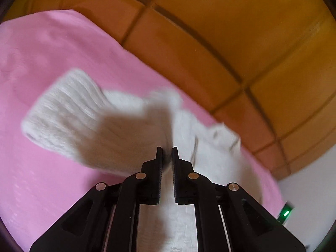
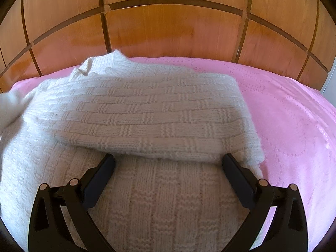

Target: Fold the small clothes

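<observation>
A small cream knitted sweater (image 2: 147,115) lies on a pink bedspread (image 2: 294,126). In the right wrist view its right sleeve is folded across the body. My right gripper (image 2: 168,161) is open wide, low over the sweater's lower body, fingers (image 2: 103,174) touching the knit just below the folded sleeve's edge. In the left wrist view my left gripper (image 1: 167,153) is shut on the sweater (image 1: 117,134), holding a sleeve with a ribbed cuff (image 1: 63,109) lifted above the bedspread (image 1: 52,52). That view is blurred by motion.
A wooden panelled headboard or wardrobe (image 2: 168,27) stands right behind the bed, also in the left wrist view (image 1: 231,31). A white wall (image 1: 310,189) and a small green light (image 1: 285,213) show at the right. Bare pink bedspread lies right of the sweater.
</observation>
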The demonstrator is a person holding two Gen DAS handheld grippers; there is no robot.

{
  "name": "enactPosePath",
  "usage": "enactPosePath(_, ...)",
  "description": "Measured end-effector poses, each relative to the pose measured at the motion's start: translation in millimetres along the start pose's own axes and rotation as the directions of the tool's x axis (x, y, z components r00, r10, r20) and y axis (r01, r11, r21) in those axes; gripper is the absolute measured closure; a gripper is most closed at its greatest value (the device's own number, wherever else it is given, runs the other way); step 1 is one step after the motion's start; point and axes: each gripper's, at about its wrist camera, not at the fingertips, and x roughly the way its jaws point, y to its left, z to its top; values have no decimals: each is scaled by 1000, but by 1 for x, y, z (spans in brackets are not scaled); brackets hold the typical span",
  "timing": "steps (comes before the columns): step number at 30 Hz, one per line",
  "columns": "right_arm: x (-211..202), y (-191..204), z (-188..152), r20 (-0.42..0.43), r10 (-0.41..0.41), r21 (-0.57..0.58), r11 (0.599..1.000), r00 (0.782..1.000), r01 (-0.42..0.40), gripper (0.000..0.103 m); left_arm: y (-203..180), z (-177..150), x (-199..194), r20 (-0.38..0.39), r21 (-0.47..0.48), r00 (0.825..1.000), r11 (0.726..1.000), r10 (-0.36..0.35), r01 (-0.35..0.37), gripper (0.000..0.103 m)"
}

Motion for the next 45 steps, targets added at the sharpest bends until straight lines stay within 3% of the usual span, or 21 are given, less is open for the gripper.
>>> enactPosePath(1,0,0,0,0,0,1,1000,1000,0,2,-6,-5,3,-9,32,1000,999,14,-14,89)
enactPosePath(3,0,0,-1,-2,1,3,1000,1000,-1,2,-13,-12,6,-14,88,999,996,36,-35,64)
enactPosePath(7,-6,0,5,-15,2,8,1000,1000,-1,5,-14,-39,-10,-8,134,999,990,53,-52,62)
enactPosePath(10,-28,12,17,26,136,39,990,990,-137,25,-20,-61,-18,20,171,997,983,69,-72,62)
enactPosePath(12,-36,37,28,2,362,58,931,932,-361,32,-25,-70,-19,20,187,998,980,65,-68,62)
enactPosePath(13,-36,48,31,-19,430,62,902,903,-428,39,-24,-76,-19,13,199,998,978,65,-66,62)
enactPosePath(16,-25,101,38,-116,630,91,777,768,-623,46,-25,-92,-13,-18,229,999,972,50,-44,62)
enactPosePath(17,-19,115,38,-143,662,110,749,736,-653,46,-25,-95,-12,-23,236,998,971,52,-45,62)
enactPosePath(18,-8,135,38,-194,711,151,703,676,-695,47,-24,-97,-10,-24,241,998,969,58,-51,62)
enactPosePath(19,2,150,38,-222,730,181,682,646,-709,48,-22,-100,-9,-24,243,998,968,63,-56,62)
enactPosePath(22,26,185,38,-270,753,251,657,601,-711,48,-16,-103,-9,-16,237,998,970,53,-48,62)
enactPosePath(24,42,198,38,-290,744,296,668,602,-683,51,-12,-104,-8,-17,218,999,975,34,-30,62)
enactPosePath(26,50,208,41,-287,730,303,684,620,-664,61,-7,-106,-9,-14,205,1000,979,22,-19,62)
enactPosePath(29,55,220,49,-293,720,295,694,629,-657,95,-4,-108,-9,-7,194,1000,981,15,-14,62)
enactPosePath(32,33,234,67,-271,684,153,725,677,-671,97,-5,-110,-8,-1,201,1000,979,18,-17,62)
enactPosePath(36,-38,222,107,-87,694,-3,717,714,-697,97,-4,-111,-8,-1,192,1000,981,8,-7,62)
enactPosePath(38,-68,205,124,-3,701,-36,713,713,-700,97,-3,-112,-9,-1,189,1000,982,4,-3,62)
enactPosePath(42,-108,152,146,133,666,-59,745,734,-664,97,-3,-115,-10,1,187,1000,982,1,-1,62)
enactPosePath(45,-115,109,145,200,604,-31,791,771,-611,97,-4,-116,-11,3,192,1000,981,5,-6,62)
